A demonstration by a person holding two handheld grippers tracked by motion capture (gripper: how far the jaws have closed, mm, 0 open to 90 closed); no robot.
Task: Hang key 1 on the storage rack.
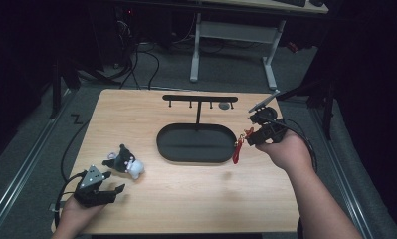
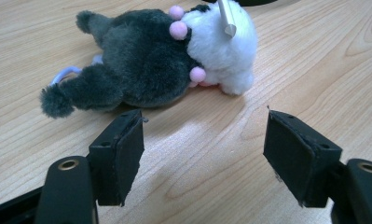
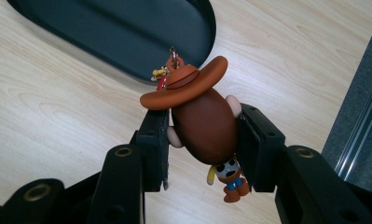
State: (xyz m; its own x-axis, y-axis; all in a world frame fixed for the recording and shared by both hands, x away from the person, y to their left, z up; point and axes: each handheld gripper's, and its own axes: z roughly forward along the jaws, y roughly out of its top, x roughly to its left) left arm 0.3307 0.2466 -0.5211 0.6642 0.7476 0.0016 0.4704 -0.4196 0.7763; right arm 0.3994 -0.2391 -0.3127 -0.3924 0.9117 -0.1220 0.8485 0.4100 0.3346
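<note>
1. I'm pinching the brown cowboy-hat potato keychain figure (image 3: pixel 205 125) in the right gripper (image 3: pixel 203 140), right of centre, beside the black oval tray (image 1: pixel 196 144), so its red strap (image 1: pixel 237 152) is dangling free for hanging.
2. The left gripper (image 2: pixel 204 149) is waiting lower left, jaws spread, facing the grey-and-white plush toy (image 2: pixel 160 56).

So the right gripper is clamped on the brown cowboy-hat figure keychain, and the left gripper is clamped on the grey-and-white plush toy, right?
Not quite. The right gripper is indeed clamped on the cowboy-hat figure keychain, but the left gripper holds nothing: in the left gripper view its jaws stand open, short of the plush toy, which lies on the table.
</note>
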